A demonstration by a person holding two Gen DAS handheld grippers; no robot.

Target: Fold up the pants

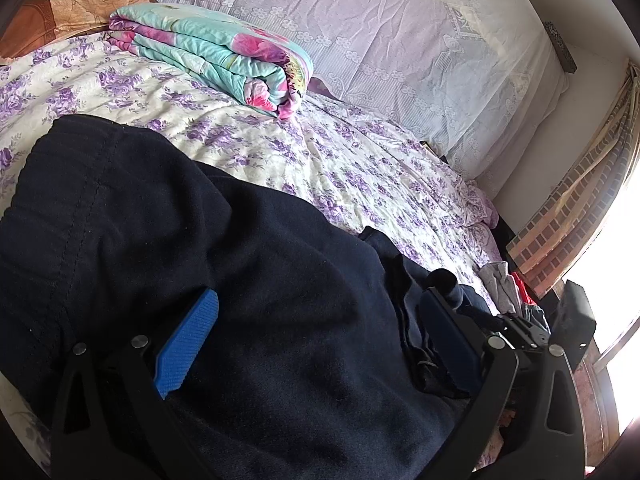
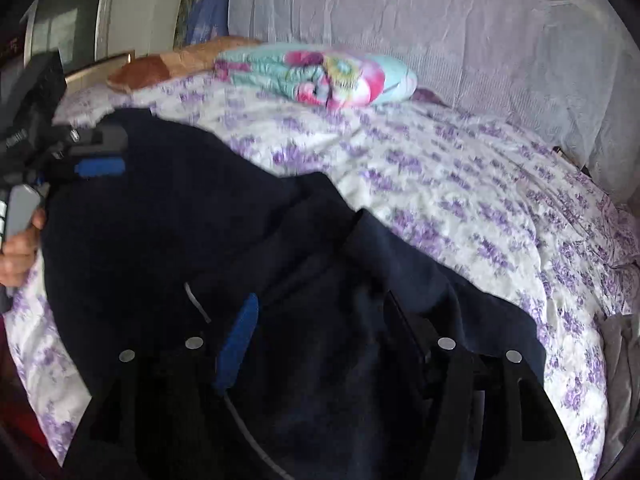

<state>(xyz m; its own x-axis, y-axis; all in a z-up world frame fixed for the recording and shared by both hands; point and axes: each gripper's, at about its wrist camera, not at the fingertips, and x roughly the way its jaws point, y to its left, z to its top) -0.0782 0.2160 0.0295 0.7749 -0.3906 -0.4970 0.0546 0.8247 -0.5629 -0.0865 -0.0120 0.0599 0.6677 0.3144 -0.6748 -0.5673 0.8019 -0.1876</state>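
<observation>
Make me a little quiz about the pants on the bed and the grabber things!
1. True or false: the dark pants lie on a bedspread with purple flowers.
2. What sits at the far side of the bed? A) a folded flowery quilt B) a basket C) a stack of books
3. Fill in: the pads on the left gripper fingers are coloured ____.

Key
1. True.
2. A.
3. Blue. The right gripper has one showing too; both grippers stand open, with pants fabric lying between their fingers.
</observation>
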